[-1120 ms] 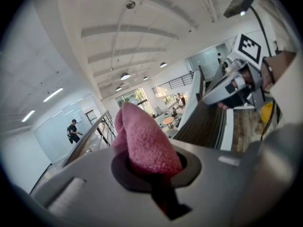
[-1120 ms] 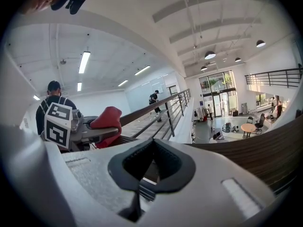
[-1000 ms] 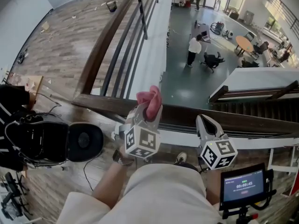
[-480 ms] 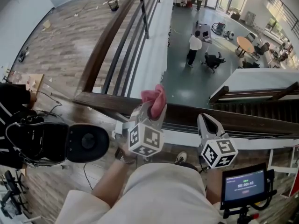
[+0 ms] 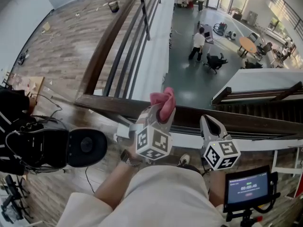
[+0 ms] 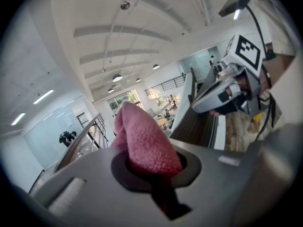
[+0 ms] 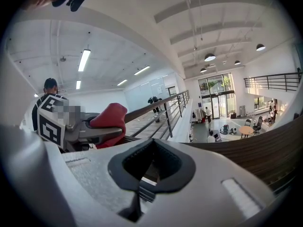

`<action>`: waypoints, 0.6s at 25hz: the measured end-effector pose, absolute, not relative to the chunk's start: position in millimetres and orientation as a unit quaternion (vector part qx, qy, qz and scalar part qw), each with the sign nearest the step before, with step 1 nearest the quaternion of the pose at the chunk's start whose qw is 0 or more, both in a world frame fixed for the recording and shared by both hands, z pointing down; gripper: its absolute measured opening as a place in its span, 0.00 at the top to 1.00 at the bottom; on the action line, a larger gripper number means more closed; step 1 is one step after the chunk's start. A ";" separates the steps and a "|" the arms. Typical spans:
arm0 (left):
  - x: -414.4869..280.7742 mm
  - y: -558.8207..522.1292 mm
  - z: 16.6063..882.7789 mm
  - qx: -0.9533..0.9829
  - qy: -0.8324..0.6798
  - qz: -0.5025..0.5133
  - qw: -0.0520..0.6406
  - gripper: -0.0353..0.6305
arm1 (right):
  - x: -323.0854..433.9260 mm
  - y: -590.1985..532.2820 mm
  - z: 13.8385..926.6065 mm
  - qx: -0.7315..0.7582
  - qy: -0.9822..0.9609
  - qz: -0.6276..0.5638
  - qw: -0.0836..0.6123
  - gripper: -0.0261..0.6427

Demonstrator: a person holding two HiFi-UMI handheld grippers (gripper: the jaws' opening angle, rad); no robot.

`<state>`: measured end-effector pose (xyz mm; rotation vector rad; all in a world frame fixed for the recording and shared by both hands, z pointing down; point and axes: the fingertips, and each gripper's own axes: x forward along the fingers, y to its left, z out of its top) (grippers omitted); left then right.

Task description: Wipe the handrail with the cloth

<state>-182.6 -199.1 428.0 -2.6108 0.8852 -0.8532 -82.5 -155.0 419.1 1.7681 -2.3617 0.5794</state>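
two claws at lower centre: the left claw (image 5: 160,113) pinches a pink cloth (image 5: 164,100) above the wooden handrail (image 5: 102,104); the right claw (image 5: 205,120) is pressed together, empty.

wood floor (image 5: 61,46) carries a black round object (image 5: 85,145), a cable (image 5: 87,174), scattered scraps (image 5: 75,17).
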 end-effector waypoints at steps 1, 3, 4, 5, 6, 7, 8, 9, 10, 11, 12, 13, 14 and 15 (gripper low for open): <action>-180.8 -198.0 428.1 -0.898 0.302 -0.293 0.128 0.90 | -81.8 -154.5 419.3 0.587 -0.783 0.192 0.067 0.96; -178.0 -199.2 428.5 -0.899 0.299 -0.292 0.130 0.90 | -80.5 -156.9 419.7 0.589 -0.783 0.191 0.067 0.96; -176.8 -202.6 429.1 -0.900 0.297 -0.292 0.131 0.90 | -79.8 -160.8 420.3 0.589 -0.782 0.191 0.068 0.96; -175.7 -207.2 429.9 -0.900 0.296 -0.291 0.132 0.90 | -79.2 -166.1 421.3 0.590 -0.782 0.190 0.069 0.96; -174.4 -211.2 430.7 -0.901 0.294 -0.290 0.133 0.90 | -78.4 -170.7 422.2 0.591 -0.781 0.190 0.070 0.96; -173.0 -212.5 431.1 -0.902 0.292 -0.289 0.135 0.90 | -77.4 -172.7 422.8 0.591 -0.781 0.190 0.070 0.96; -171.8 -210.6 431.1 -0.902 0.290 -0.289 0.137 0.90 | -76.5 -171.4 422.8 0.592 -0.780 0.189 0.071 0.96; -171.2 -206.6 430.8 -0.902 0.288 -0.288 0.139 0.90 | -76.1 -167.9 422.5 0.593 -0.780 0.188 0.071 0.96; -171.4 -202.8 430.4 -0.902 0.288 -0.289 0.140 0.90 | -76.3 -164.4 422.1 0.593 -0.779 0.188 0.070 0.96; -171.9 -200.6 429.9 -0.902 0.288 -0.289 0.140 0.90 | -76.8 -162.3 422.0 0.593 -0.779 0.189 0.070 0.96; -172.1 -200.1 428.7 -0.903 0.288 -0.289 0.137 0.90 | -77.1 -161.6 422.1 0.593 -0.779 0.189 0.070 0.96; -171.6 -200.6 426.3 -0.903 0.290 -0.288 0.132 0.90 | -76.9 -161.8 422.4 0.593 -0.779 0.190 0.071 0.96; -170.7 -201.4 424.2 -0.904 0.290 -0.288 0.128 0.90 | -76.4 -162.4 422.9 0.594 -0.778 0.190 0.072 0.96; -169.7 -202.2 424.3 -0.904 0.287 -0.289 0.126 0.90 | -75.6 -163.0 423.4 0.595 -0.778 0.189 0.074 0.96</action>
